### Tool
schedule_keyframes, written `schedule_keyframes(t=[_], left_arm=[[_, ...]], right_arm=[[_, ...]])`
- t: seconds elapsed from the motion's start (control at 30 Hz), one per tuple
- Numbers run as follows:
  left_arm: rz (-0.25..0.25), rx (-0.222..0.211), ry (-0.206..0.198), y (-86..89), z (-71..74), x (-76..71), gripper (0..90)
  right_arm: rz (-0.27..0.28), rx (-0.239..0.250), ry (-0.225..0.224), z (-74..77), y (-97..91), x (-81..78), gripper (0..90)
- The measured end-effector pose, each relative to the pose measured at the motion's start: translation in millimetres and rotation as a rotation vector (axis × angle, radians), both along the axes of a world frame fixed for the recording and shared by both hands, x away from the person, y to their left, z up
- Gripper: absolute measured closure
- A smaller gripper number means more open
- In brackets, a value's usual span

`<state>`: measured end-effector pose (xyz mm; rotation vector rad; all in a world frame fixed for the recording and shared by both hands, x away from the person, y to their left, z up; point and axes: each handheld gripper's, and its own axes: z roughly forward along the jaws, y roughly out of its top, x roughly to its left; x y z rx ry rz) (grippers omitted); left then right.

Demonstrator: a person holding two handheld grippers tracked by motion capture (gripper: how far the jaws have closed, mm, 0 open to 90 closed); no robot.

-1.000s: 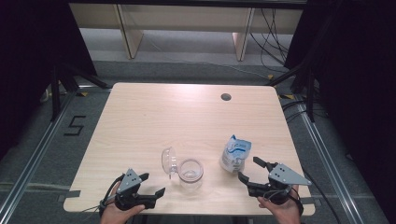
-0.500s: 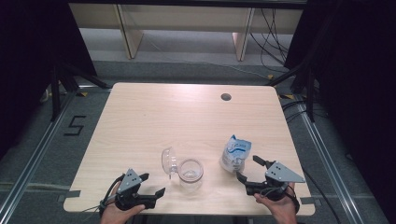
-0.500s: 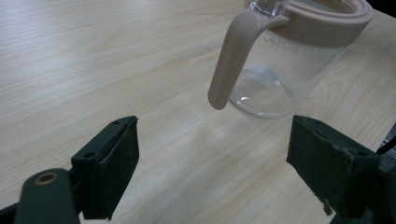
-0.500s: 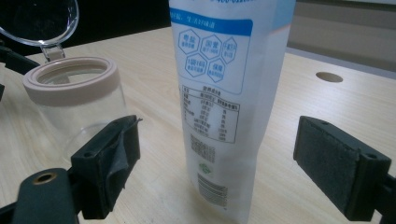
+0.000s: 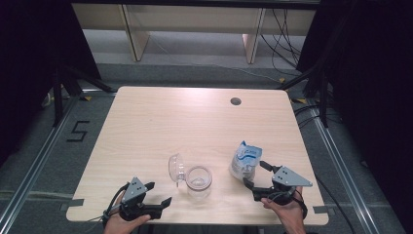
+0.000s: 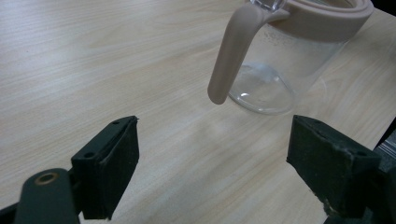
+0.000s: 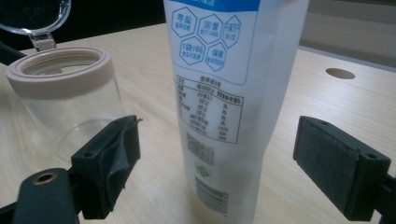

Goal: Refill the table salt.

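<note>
Right gripper [image 7: 217, 154] is standing wide apart around the white pouch [image 7: 233, 93] near the tabletop's [image 5: 160, 122] front right edge, pads not touching; pouch top cut off. Left gripper [image 6: 212, 163] is gaping, empty, facing the clear jar [image 6: 280, 65], rim cropped.

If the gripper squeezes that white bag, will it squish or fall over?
The bag is a soft pouch, so it will probably dent. It stands tall on a narrow base, so a push may tip it. Its smooth skin might slip.
</note>
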<state>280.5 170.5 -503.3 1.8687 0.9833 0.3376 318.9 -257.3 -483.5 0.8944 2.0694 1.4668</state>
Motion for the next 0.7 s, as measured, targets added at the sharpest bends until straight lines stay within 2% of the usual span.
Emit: schedule_keyframes(t=[0.03,0.1,0.17,0.2,0.27,0.3,0.33,0.37,0.4,0.43,0.53,0.57,0.6,0.67,0.7], left_arm=[[-0.015,0.013,-0.006,0.5,0.2,0.6,16.4],[-0.009,0.006,-0.002,-0.8,-0.3,0.5,16.3],[-0.008,-0.001,-0.001,-0.9,-1.0,0.5,16.4],[-0.007,-0.001,-0.002,-0.3,-0.9,0.5,16.3],[-0.005,-0.004,-0.003,-0.4,-0.6,-0.1,16.4],[-0.009,-0.001,-0.007,-0.4,-0.4,-0.1,16.3],[-0.003,0.009,-0.007,-0.4,0.4,-0.8,16.3],[-0.007,0.008,-0.006,-0.4,0.6,-1.0,16.3],[-0.011,0.01,-0.008,-0.4,0.5,-0.8,16.3],[-0.013,0.013,-0.006,-0.9,0.3,-1.0,16.4],[-0.015,0.008,-0.004,-1.3,-0.1,-1.2,16.4],[-0.013,0.007,-0.004,-1.6,-0.1,-1.6,16.4],[-0.024,0.014,-0.014,-0.9,-0.1,-1.1,16.4],[-0.012,0.004,-0.006,-1.1,-0.2,-1.7,16.4],[-0.009,0.012,-0.008,-0.5,0.1,-1.9,16.4]], right_arm=[[0.0,-0.003,-0.003,-0.1,-0.2,0.1,15.6],[0.011,0.005,-0.005,-1.3,1.1,0.6,15.6],[-0.007,-0.004,-0.024,-1.8,1.9,1.9,15.5],[-0.004,0.002,-0.005,-3.1,3.8,3.1,15.6],[0.002,-0.01,-0.02,-3.9,3.5,5.1,15.6],[-0.007,-0.01,0.009,-4.5,5.7,4.4,15.6],[-0.007,-0.01,0.009,-4.5,5.7,4.4,15.6],[-0.006,-0.012,-0.011,-5.5,6.0,6.4,15.6],[0.016,-0.008,-0.009,-6.1,7.1,8.5,15.6],[0.013,-0.02,-0.024,-6.5,7.6,10.0,15.6],[0.018,0.009,-0.005,-8.4,9.9,11.8,15.6],[0.007,-0.008,-0.005,-8.0,9.7,12.3,15.5],[0.008,-0.008,-0.037,-8.9,10.3,14.4,15.6],[0.009,-0.019,-0.037,-9.5,11.1,15.9,15.6],[-0.005,0.002,0.011,-10.1,14.1,14.7,15.7]])
